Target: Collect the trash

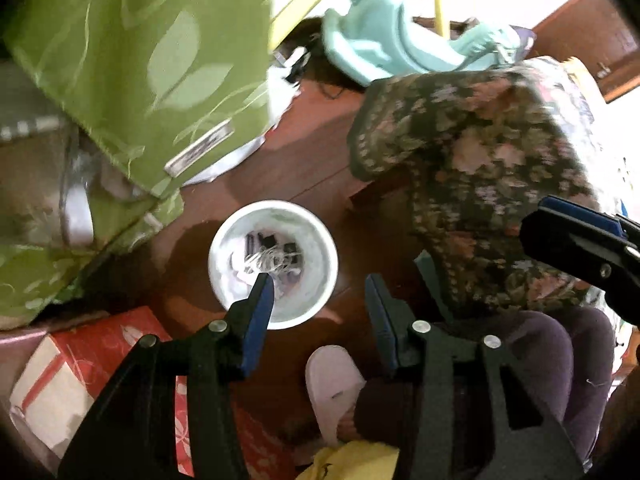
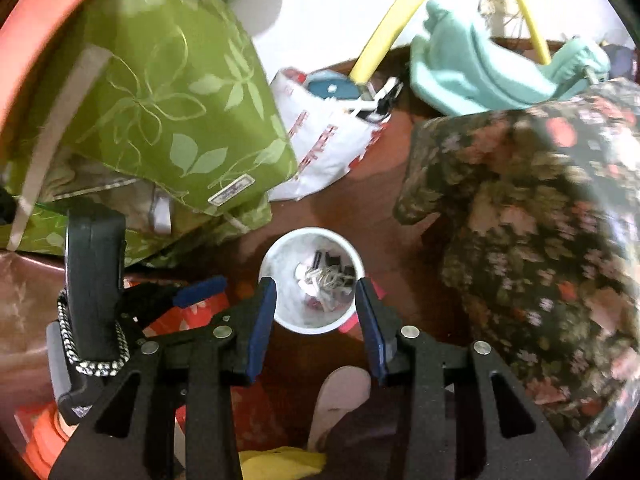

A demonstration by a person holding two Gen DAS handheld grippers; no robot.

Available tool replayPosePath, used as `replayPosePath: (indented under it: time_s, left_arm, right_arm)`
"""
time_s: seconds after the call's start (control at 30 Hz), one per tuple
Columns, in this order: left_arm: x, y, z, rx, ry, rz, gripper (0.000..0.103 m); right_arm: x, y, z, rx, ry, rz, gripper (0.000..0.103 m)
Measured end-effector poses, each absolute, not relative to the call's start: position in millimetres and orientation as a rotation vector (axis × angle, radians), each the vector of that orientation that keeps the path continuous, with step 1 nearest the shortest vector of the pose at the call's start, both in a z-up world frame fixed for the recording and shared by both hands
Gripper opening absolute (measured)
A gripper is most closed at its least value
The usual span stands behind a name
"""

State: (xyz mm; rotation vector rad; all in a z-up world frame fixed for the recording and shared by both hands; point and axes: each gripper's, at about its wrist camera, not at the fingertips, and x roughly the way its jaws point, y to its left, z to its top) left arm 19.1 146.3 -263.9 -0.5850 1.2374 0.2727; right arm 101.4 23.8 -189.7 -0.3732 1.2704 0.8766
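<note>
Left gripper: your jaws stand apart with nothing between the pads; the left pad's tip overlaps the bin's rim in the left wrist view.
Right gripper: your jaws are parted and empty, framing the bin below.
Slipper: a pale one on a foot, near the bottom, on the floor.
Trash bin: small white round bin on the brown wooden floor, holding black binder clips and crumpled white scraps.
Left side: red patterned box, then green leaf-print cushion.
Right side: dark floral fabric.
Farther back: white plastic bag, mint-green plastic piece.
</note>
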Motion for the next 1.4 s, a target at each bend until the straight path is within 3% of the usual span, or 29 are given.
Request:
replayPosePath:
  time_s: [0.23,0.6,0.77,0.9,1.07,1.13,1.4]
  left_arm:
    - [16,109,-188,-0.485,1.072,0.201,0.047]
    - [-46,50,-17,-0.276,0.616,0.096,0.047]
    - [-76,25,36,-0.174,0.473,0.059,0.047]
    - [-90,19,54,-0.171,0.418,0.026,0.049]
    - [-95,16,58,-0.141,0.397,0.018,0.079]
    - [-93,15,57,-0.134,0.405,0.007,0.087]
    - [-88,8,52,-0.125,0.415,-0.027,0.089]
  right_arm:
    - [83,-40,-116,-0.245,1.076,0.798,0.038]
    - [14,-144,14,-0.011,0.643,0.607,0.038]
    - [-20,-169,46,0.028,0.507,0.519,0.038]
    - [-35,-182,56,0.043,0.447,0.443,0.059]
    - [-41,-199,61,0.088,0.427,0.367,0.095]
    - [-44,-205,61,0.102,0.413,0.324,0.102]
    - [-39,-208,54,0.096,0.448,0.267,0.103]
